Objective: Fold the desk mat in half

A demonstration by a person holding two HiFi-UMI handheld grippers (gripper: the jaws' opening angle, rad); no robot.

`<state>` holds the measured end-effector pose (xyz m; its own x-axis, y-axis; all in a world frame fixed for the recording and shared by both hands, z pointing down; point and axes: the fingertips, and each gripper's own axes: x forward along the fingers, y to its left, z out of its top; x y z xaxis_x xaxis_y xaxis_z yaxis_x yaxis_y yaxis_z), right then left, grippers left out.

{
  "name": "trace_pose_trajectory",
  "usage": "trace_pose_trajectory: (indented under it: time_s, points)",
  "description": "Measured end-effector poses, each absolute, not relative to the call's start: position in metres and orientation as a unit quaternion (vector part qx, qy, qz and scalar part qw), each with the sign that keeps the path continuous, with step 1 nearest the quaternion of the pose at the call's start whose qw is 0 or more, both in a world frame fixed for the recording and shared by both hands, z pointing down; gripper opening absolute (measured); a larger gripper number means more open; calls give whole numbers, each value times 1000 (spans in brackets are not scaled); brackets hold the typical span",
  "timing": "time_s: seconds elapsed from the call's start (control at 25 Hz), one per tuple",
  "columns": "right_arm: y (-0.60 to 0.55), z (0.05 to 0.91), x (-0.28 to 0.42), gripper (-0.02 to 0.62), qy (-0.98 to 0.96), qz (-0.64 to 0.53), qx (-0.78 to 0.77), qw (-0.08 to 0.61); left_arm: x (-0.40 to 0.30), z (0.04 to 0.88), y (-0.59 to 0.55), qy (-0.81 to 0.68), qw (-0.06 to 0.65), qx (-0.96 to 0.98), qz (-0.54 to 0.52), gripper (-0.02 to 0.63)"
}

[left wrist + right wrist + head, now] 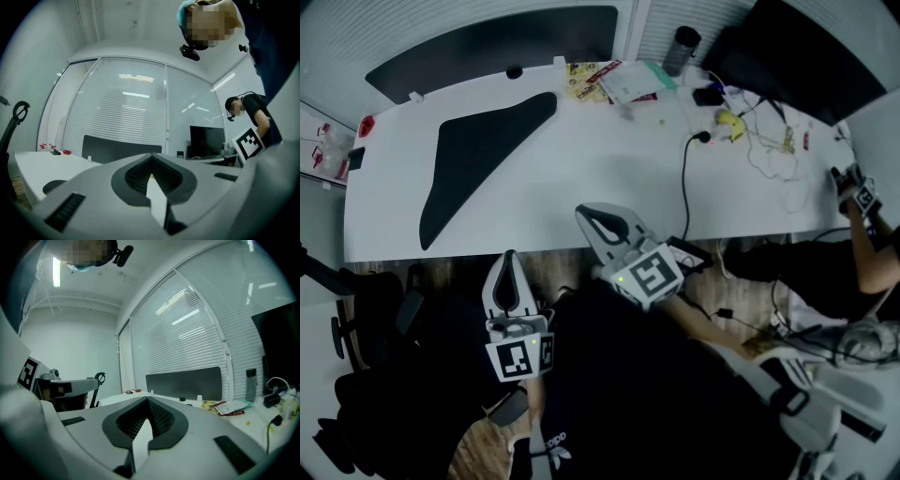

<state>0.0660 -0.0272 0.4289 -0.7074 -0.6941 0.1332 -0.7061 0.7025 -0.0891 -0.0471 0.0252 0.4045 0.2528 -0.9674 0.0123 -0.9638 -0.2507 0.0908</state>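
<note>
The desk mat lies diagonally, near-left to far-right.

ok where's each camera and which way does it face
Head view: on the person's head, looking steeply down at the white desk and desk mat; left hand-held gripper and right hand-held gripper show.
Left gripper view: rides the left one, facing across the desk; its shut jaws show.
Right gripper view: same, from the right; shut jaws show.
Shared: both gripper views see the black partition.
</note>
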Motion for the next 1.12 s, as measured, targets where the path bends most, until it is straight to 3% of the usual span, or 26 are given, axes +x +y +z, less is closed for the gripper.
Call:
trace_pose_trajectory:
  time_s: [1.12]
  points:
    - [-23, 443, 53, 2, -931, 73, 349, 81, -63, 409, 25, -630, 51, 774, -23, 2]
